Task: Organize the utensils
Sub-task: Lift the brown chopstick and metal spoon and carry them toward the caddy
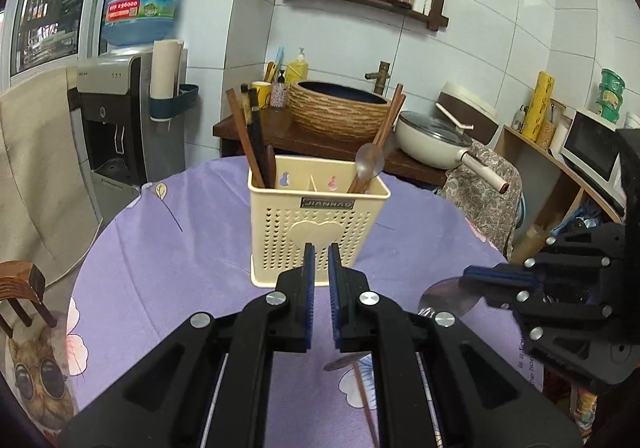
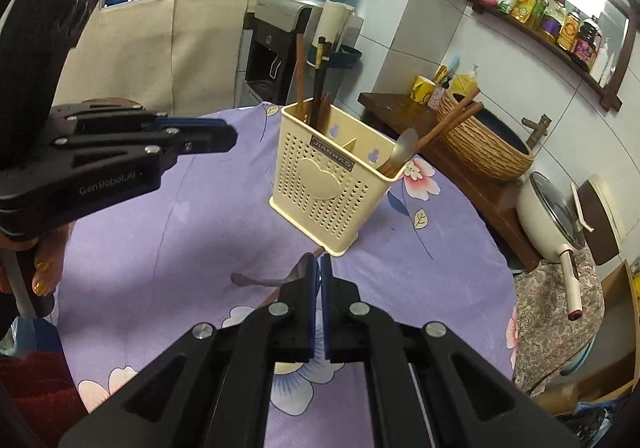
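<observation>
Since the right tongs (image 2: pixel 320 262) are clamped on a spoon (image 1: pixel 448 294) and the left tongs (image 1: pixel 321 254) pinched empty, drop it handle-first into the holder (image 2: pixel 332 184).

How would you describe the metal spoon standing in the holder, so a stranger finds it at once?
On the purple flowered tablecloth stands a cream perforated utensil holder. Its compartment nearer the wicker basin holds brown chopsticks and one spoon, bowl up. It is the only shiny grey piece there; everything else is wood-coloured or dark.
</observation>
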Demonstrator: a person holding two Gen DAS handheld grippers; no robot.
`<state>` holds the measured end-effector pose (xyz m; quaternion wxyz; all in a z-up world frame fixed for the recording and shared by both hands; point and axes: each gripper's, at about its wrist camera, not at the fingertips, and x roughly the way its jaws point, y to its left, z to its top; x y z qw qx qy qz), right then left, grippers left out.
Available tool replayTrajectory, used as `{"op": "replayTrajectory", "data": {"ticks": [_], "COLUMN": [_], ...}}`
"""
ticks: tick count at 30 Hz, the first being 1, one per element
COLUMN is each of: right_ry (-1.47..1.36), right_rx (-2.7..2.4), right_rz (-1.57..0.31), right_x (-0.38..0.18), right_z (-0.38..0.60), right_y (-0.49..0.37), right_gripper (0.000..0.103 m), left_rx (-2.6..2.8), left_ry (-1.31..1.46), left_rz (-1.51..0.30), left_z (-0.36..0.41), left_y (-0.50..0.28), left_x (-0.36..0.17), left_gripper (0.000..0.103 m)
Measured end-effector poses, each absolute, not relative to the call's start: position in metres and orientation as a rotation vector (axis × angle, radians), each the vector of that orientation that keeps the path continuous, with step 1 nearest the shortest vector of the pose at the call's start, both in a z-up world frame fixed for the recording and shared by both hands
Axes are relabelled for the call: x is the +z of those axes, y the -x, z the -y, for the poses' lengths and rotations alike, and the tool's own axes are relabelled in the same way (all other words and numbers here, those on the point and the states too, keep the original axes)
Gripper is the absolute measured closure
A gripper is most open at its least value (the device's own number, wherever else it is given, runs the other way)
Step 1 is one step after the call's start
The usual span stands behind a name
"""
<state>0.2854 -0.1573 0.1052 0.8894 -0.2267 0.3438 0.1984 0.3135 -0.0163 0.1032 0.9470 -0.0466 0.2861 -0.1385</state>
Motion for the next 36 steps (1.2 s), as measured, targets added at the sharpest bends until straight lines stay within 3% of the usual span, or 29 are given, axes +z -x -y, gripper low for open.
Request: {"op": "replayTrajectory", "data": {"ticks": [5,6,9,10,12,20,23,26,27,31,36], "right_ry": [0.472,0.466,0.442,0.434,0.419,0.338,0.304,0.293,0.293,0.309,0.341], "right_rx": [0.346,0.332,0.285,0.275,0.264,0.213,0.213,0.224,0.228,0.239,0.259], "right_rz": [-0.719,-0.722,-0.731,-0.733,-0.733,-0.730,-0.735,-0.736,-0.736,-0.724,-0.687], "right_x": [0.115,0.116,0.115,0.113,0.111,0.103,0.099,0.096,0.096,0.099,0.112], "right_z": [0.186,0.193,0.213,0.219,0.229,0.268,0.274,0.275,0.274,0.269,0.258], "right_y": [-0.286,-0.286,-0.285,-0.285,-0.282,-0.279,-0.283,-0.284,-0.284,-0.282,-0.277], "right_gripper": [0.101,0.101,0.101,0.101,0.101,0.101,0.101,0.101,0.101,0.101,0.101], "left_rx": [-0.293,-0.301,-0.321,-0.319,-0.301,-0.256,-0.213,-0.219,-0.219,-0.228,-0.282], "left_ry": [0.049,0.047,0.047,0.057,0.034,-0.059,-0.140,-0.142,-0.150,-0.117,-0.087], "left_rz": [-0.658,-0.683,-0.764,-0.772,-0.821,-0.976,-0.943,-0.937,-0.940,-0.929,-0.784], "left_z": [0.026,0.031,0.050,0.055,0.070,0.108,0.121,0.123,0.125,0.120,0.104], "left_y": [-0.329,-0.334,-0.351,-0.356,-0.373,-0.429,-0.435,-0.436,-0.436,-0.430,-0.397], "left_x": [0.079,0.070,0.040,0.032,0.010,-0.044,-0.050,-0.051,-0.052,-0.042,0.016], "left_gripper": [0.095,0.089,0.029,0.028,0.028,0.051,0.065,0.091,0.094,0.096,0.096]}}
